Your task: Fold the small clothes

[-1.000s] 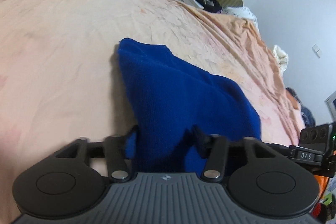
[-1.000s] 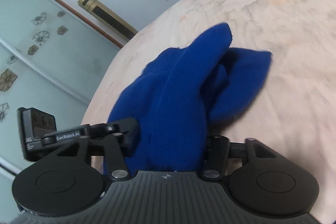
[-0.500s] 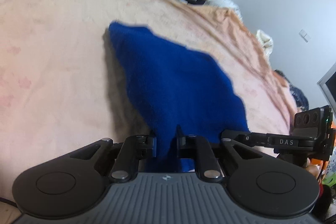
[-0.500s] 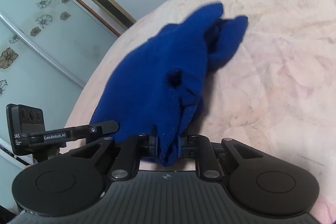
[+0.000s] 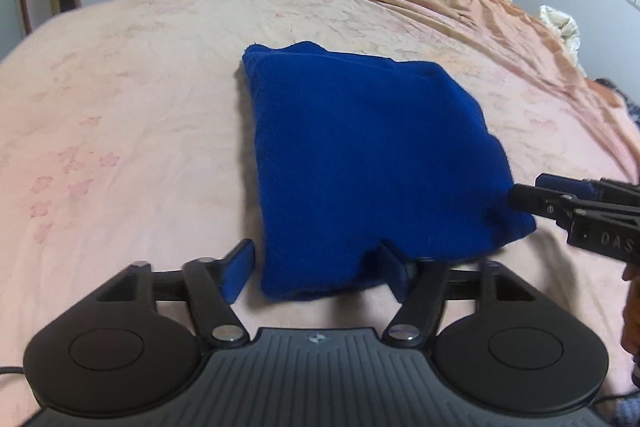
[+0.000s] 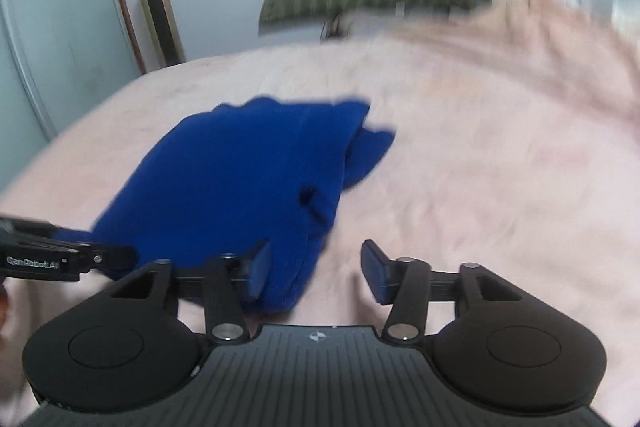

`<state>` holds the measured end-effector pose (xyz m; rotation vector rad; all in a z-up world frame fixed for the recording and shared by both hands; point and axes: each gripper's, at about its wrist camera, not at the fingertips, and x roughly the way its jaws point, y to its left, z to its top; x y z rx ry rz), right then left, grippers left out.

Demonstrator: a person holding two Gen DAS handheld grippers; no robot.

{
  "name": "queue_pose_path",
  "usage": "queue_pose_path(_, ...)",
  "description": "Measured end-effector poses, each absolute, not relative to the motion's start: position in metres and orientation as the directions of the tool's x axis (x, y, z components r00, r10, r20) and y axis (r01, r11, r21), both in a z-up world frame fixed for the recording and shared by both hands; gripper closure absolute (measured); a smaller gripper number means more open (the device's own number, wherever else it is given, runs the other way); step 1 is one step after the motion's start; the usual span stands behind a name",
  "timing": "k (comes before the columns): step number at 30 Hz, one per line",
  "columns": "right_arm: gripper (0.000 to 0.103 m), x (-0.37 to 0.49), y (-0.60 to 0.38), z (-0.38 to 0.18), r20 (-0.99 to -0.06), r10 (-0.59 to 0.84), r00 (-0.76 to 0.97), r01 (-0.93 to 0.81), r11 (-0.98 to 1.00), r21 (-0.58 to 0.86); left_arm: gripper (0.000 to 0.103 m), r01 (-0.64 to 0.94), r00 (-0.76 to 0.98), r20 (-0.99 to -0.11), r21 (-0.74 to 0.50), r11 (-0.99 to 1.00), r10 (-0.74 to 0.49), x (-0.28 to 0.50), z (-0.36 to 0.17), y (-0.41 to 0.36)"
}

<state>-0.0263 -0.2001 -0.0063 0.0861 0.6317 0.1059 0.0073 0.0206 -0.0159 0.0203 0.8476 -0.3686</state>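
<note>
Evidently a fold has just been laid down: the blue knit garment (image 5: 360,155) lies as a roughly rectangular, doubled-over packet on the pink bedsheet (image 5: 120,107), so the step in hand looks like the release after a fold. The left gripper (image 5: 316,267) stands wide open over the near edge of the garment; one finger sits clear of the cloth on the bare sheet, the other touches or is partly covered by the hem, and nothing is pinched. The right gripper (image 6: 316,267) is likewise spread wide and holds nothing; its left-hand finger rests against the near corner of the garment, its other finger over bare sheet. In the blurred right wrist view a flap pokes out loosely on the far side. The next move probably calls for tidying that stray flap, or taking fresh hold of an edge for one more fold.
</note>
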Motion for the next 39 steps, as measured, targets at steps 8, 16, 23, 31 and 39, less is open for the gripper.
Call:
queue_pose_path(8, 0.021, -0.026, -0.178, -0.036, -0.654, 0.064, 0.754, -0.02, 0.997, 0.075, 0.035, 0.301, 0.61, -0.75, -0.079, 0.951, -0.255, -0.006, -0.02, 0.009)
queue_pose_path(16, 0.018, -0.038, -0.169, -0.034, -0.649, 0.08, 0.757, -0.018, 0.995, 0.102, 0.03, 0.26, 0.632, -0.749, -0.04, 0.965, -0.201, -0.013, -0.022, 0.006)
queue_pose_path(23, 0.015, -0.043, -0.166, -0.033, -0.655, 0.09, 0.75, -0.012, 0.992, 0.122, 0.029, 0.247, 0.635, -0.752, -0.021, 0.969, -0.178, -0.02, -0.023, 0.008)
queue_pose_path(31, 0.008, -0.048, -0.164, -0.033, -0.656, 0.098, 0.748, -0.015, 0.991, 0.13, 0.029, 0.228, 0.636, -0.754, -0.022, 0.973, -0.166, -0.027, -0.025, 0.01)
queue_pose_path(39, 0.003, -0.054, -0.162, -0.034, -0.659, 0.103, 0.745, -0.007, 0.989, 0.147, 0.028, 0.218, 0.644, -0.754, 0.016, 0.976, -0.131, -0.033, -0.026, 0.01)
